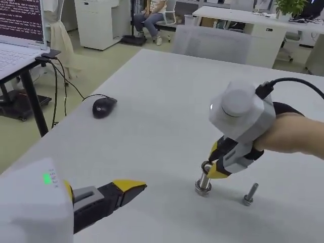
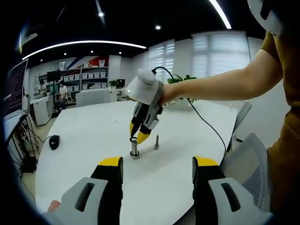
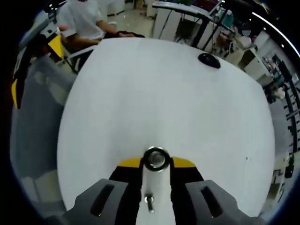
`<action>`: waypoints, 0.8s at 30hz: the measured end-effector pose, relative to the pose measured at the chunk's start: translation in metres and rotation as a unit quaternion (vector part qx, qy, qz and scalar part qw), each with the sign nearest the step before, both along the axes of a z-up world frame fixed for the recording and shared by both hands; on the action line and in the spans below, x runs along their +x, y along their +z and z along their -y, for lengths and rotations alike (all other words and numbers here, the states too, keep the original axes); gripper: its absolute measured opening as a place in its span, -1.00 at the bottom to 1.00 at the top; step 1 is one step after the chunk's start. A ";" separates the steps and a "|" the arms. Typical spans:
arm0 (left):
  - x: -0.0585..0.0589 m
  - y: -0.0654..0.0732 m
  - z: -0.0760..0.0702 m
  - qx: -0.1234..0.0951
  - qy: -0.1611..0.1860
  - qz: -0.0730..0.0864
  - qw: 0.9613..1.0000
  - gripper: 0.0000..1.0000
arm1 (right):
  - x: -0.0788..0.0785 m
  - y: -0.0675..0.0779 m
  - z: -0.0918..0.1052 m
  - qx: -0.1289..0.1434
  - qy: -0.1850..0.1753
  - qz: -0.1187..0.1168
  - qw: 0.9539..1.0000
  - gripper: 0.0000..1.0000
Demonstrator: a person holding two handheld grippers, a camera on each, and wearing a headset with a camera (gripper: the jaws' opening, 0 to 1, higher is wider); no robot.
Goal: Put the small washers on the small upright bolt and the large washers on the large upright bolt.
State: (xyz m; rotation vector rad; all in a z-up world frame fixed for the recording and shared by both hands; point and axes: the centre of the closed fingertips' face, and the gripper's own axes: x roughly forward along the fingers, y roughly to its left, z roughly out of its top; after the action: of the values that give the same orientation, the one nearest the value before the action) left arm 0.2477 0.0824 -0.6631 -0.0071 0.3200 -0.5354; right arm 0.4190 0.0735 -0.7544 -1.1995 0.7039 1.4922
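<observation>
A: Where is the right gripper (image 3: 156,163)?

B: Over the large bolt (image 1: 203,181), pointing down at it. Its jaws are pinching a large washer (image 3: 156,149) from both sides at the bolt's top. The right gripper view has the bolt's end in the ring's hole.

A: Is the washer down on the shaft?

B: No, it sits at the tip. The bolt's foot looks wider, but I cannot tell whether that is its head or other washers.

A: And the small bolt (image 1: 249,193)?

B: It is upright just beside the large one, on the person's side, with a bare gap between the two.

A: What about the left gripper (image 2: 158,165)?

B: It is low at the near left of the white table (image 1: 167,111), with its jaws spread wide around nothing. It is well apart from both bolts and points towards them.

A: How much room is there around the work?

B: Plenty. Bare tabletop lies beyond the bolts and to their left. A black mouse (image 1: 104,106) lies near the table's left edge, well away, and its cable runs off over that edge. Both bolts stand well in from the far edge.
</observation>
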 end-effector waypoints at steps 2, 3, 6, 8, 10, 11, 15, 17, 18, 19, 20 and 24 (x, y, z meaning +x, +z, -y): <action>0.000 -0.001 0.000 0.001 0.001 -0.001 1.000 0.18 | -0.002 -0.003 0.000 -0.007 0.003 -0.006 1.000 -0.56; 0.000 0.000 0.000 0.000 0.001 -0.001 1.000 0.18 | -0.001 -0.005 0.000 -0.009 0.003 -0.005 1.000 -0.56; 0.000 0.000 0.000 0.000 0.001 -0.001 1.000 0.18 | 0.001 -0.009 0.000 -0.017 0.008 -0.003 1.000 -0.56; 0.001 -0.001 0.000 -0.001 0.001 -0.001 1.000 0.18 | 0.002 -0.012 -0.001 -0.020 0.014 0.000 1.000 -0.56; 0.001 -0.001 0.000 0.000 0.002 -0.002 1.000 0.18 | 0.001 -0.016 -0.001 -0.026 0.016 -0.005 1.000 -0.56; 0.001 -0.001 0.000 0.000 0.002 -0.002 1.000 0.18 | 0.002 -0.018 -0.001 -0.029 0.018 -0.003 0.999 -0.56; 0.002 -0.002 -0.001 -0.002 0.004 -0.004 1.000 0.18 | 0.002 -0.028 0.000 -0.037 0.020 -0.006 0.999 -0.56; 0.002 -0.003 -0.002 -0.001 0.005 -0.003 1.000 0.18 | 0.002 -0.033 0.000 -0.043 0.025 -0.007 0.999 -0.56; 0.003 -0.003 -0.002 -0.001 0.006 -0.003 1.000 0.17 | 0.002 -0.034 0.000 -0.043 0.025 -0.007 0.999 -0.56; 0.003 -0.003 -0.003 -0.002 0.005 -0.004 1.000 0.17 | 0.002 -0.037 -0.001 -0.043 0.024 -0.010 0.999 -0.55; 0.003 -0.004 -0.003 -0.001 0.005 -0.005 1.000 0.17 | 0.002 -0.039 -0.001 -0.044 0.023 -0.012 0.999 -0.55; 0.005 -0.006 -0.004 -0.001 0.004 -0.008 1.000 0.17 | 0.002 -0.046 0.000 -0.047 0.024 -0.015 0.998 -0.55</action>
State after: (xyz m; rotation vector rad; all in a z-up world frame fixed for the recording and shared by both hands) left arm 0.2530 0.0865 -0.6688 -0.0142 0.3361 -0.5272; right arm 0.4215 0.0734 -0.8002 -1.2754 0.7787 1.5344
